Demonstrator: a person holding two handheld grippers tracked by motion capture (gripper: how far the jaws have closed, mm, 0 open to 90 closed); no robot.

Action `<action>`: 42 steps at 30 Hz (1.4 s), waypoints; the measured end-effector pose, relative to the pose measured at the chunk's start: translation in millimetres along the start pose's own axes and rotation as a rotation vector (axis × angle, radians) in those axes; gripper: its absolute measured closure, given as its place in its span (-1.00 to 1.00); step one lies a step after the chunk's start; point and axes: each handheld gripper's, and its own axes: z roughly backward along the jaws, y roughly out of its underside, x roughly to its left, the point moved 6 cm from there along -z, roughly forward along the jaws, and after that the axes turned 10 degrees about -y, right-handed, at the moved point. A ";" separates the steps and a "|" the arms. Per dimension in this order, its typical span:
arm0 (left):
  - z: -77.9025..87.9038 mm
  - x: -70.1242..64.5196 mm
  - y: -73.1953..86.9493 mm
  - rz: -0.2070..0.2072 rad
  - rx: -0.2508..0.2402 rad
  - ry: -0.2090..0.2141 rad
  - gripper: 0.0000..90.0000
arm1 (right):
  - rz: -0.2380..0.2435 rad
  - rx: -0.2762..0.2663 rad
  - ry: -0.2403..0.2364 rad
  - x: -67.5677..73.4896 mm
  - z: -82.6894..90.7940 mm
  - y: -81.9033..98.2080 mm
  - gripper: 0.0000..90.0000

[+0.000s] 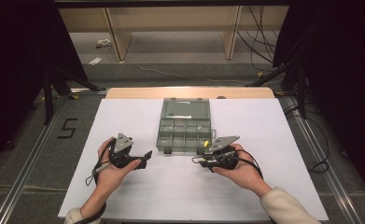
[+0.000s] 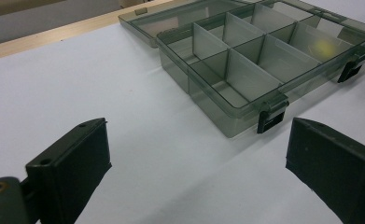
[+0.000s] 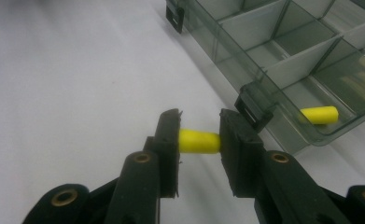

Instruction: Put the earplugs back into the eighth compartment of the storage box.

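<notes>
The right gripper view showed your right tool (image 3: 199, 140) clamping a yellow plug (image 3: 199, 141) endwise, at seven o'clock of the open organiser box (image 3: 283, 60), ready to drop in, while your left tool (image 2: 199, 158) waited wide.

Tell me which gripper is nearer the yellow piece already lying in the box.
Right. The right gripper is beside that corner compartment's yellow piece; the left gripper is past the box's opposite corner.

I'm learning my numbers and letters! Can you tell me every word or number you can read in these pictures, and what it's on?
"5": black strokes on the grey floor left of the table.
No writing can be read on the clear compartment box, the yellow pieces, the white sheet or either gripper.
</notes>
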 end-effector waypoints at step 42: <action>-0.5 0.1 0.0 -0.007 0.000 -0.001 -0.87 | 0.000 -0.060 0.037 -9.4 12.1 -10.4 0.55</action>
